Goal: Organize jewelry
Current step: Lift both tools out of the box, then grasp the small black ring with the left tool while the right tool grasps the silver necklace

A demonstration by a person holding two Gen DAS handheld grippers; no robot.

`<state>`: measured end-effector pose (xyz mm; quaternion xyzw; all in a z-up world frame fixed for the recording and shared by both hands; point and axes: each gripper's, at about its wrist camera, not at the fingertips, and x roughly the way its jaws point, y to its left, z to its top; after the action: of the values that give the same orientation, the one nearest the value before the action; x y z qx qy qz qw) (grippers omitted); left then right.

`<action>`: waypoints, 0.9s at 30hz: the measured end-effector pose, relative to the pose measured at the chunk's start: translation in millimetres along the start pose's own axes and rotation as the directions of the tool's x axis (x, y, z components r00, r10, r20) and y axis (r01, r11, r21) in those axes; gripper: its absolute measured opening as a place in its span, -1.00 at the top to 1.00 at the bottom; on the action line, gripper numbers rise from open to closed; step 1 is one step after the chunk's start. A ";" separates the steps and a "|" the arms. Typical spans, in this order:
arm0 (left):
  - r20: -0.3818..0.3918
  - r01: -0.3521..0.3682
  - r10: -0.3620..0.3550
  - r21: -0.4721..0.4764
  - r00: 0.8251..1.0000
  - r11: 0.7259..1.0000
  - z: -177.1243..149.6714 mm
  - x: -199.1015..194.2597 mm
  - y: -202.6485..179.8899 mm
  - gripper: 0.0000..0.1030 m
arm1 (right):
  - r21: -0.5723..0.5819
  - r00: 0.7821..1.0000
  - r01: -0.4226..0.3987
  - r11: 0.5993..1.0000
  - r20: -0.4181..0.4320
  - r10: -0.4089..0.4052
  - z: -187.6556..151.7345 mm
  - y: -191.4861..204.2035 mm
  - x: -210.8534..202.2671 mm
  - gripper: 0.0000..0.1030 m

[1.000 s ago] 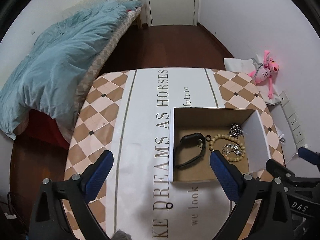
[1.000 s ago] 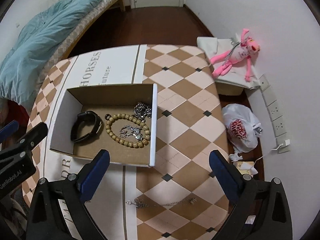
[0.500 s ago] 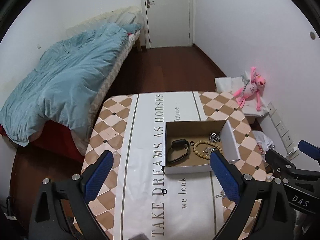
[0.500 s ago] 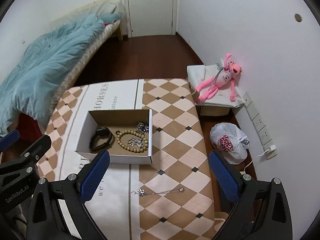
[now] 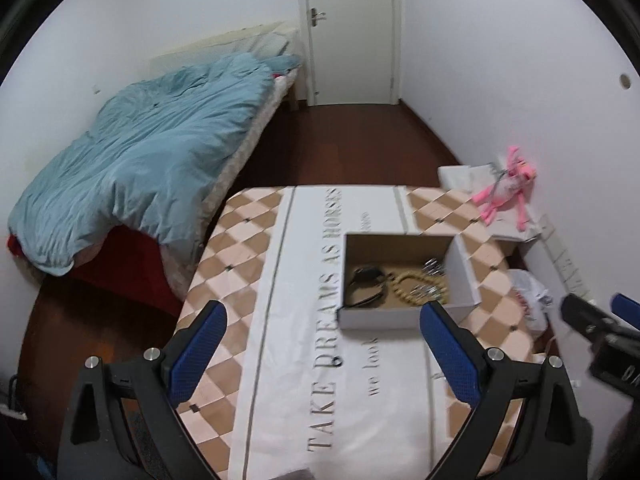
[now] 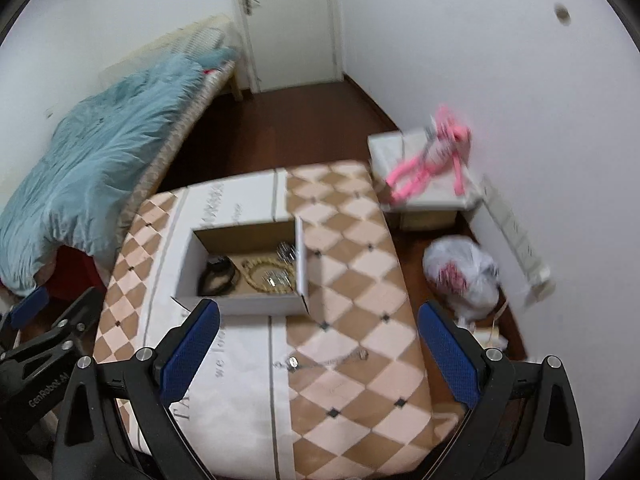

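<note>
An open cardboard box [image 5: 382,317] [image 6: 256,304] sits on the checkered table [image 5: 240,248] [image 6: 352,240]. It holds a black wristband [image 5: 366,284] [image 6: 218,276], a wooden bead bracelet [image 5: 416,286] [image 6: 264,276] and silver chains [image 5: 434,267] [image 6: 286,251]. A silver necklace [image 6: 324,360] lies loose on the table in front of the box. A small black ring [image 5: 337,360] lies on the white cloth strip. My left gripper [image 5: 324,348] and right gripper [image 6: 318,348] are both open and empty, high above the table's near side.
A bed with a blue duvet [image 5: 140,168] stands to the left. A pink plush toy [image 6: 432,160] lies on a white box by the right wall, with a plastic bag [image 6: 460,276] on the floor. A door [image 5: 352,32] is at the back.
Both grippers have pulled up and back from the table, so the box looks smaller and more of the room shows. Both stay open and empty.
</note>
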<state>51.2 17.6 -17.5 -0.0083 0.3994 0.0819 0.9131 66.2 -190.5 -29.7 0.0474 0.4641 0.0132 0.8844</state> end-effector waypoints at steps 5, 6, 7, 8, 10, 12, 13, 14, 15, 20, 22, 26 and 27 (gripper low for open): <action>-0.067 -0.068 0.065 -0.035 0.996 0.997 -39.9 40.5 6.4 -0.91 | 0.109 0.992 0.037 0.993 -0.127 -0.023 -31.7 -37.5 61.0 -0.95; -0.090 -0.080 0.076 -0.042 0.993 0.996 -48.8 51.1 7.7 -0.91 | 0.124 0.989 0.049 0.991 -0.143 -0.031 -37.7 -44.6 73.5 -0.95; -0.117 -0.085 0.079 -0.052 0.990 0.995 -54.6 59.3 9.1 -0.91 | 0.136 0.987 0.058 0.989 -0.158 -0.037 -43.0 -49.7 85.3 -0.95; -0.153 -0.082 0.070 -0.068 0.986 0.994 -62.0 70.8 11.1 -0.92 | 0.149 0.983 0.065 0.987 -0.178 -0.038 -49.1 -55.0 99.4 -0.92; -0.213 -0.095 0.076 -0.085 0.974 0.992 -73.2 87.5 14.1 -0.91 | 0.155 0.980 0.079 0.985 -0.196 -0.048 -57.2 -60.6 118.6 -0.72; -0.242 -0.112 0.088 -0.088 0.966 0.990 -81.4 98.1 15.4 -0.91 | 0.152 0.976 0.100 0.983 -0.209 -0.067 -63.6 -62.5 138.0 -0.53; -0.252 -0.127 0.102 -0.086 0.962 0.988 -84.8 102.3 16.1 -0.91 | 0.157 0.976 0.099 0.983 -0.209 -0.065 -65.9 -63.2 145.3 -0.53; -0.264 -0.133 0.107 -0.081 0.959 0.988 -87.6 106.0 16.6 -0.91 | 0.158 0.976 0.101 0.982 -0.207 -0.067 -67.1 -62.8 150.4 -0.50; -0.270 -0.135 0.110 -0.077 0.956 0.988 -89.3 108.1 17.5 -0.91 | 0.158 0.977 0.104 0.982 -0.203 -0.071 -68.8 -62.0 155.8 -0.43; -0.302 -0.162 0.138 -0.055 0.943 0.985 -97.9 117.0 21.6 -0.91 | 0.118 0.981 0.129 0.985 -0.159 -0.110 -74.6 -51.6 165.4 0.48; -0.312 -0.164 0.139 -0.053 0.940 0.985 -100.1 119.3 24.7 -0.91 | 0.124 0.984 0.114 0.986 -0.150 -0.095 -75.1 -50.6 165.2 0.80; -0.329 -0.144 0.113 -0.073 0.938 0.987 -98.0 124.5 30.2 -0.91 | 0.134 0.989 0.033 0.990 -0.148 -0.013 -77.3 -45.3 159.8 0.80; -0.331 -0.138 0.105 -0.077 0.938 0.987 -96.2 127.1 31.0 -0.91 | 0.134 0.990 0.015 0.991 -0.144 0.005 -77.9 -43.0 155.6 0.80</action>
<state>61.2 58.6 -174.3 -0.0421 0.5398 0.1552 0.8263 89.8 -217.2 -205.3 0.1050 0.5266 -0.0170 0.8434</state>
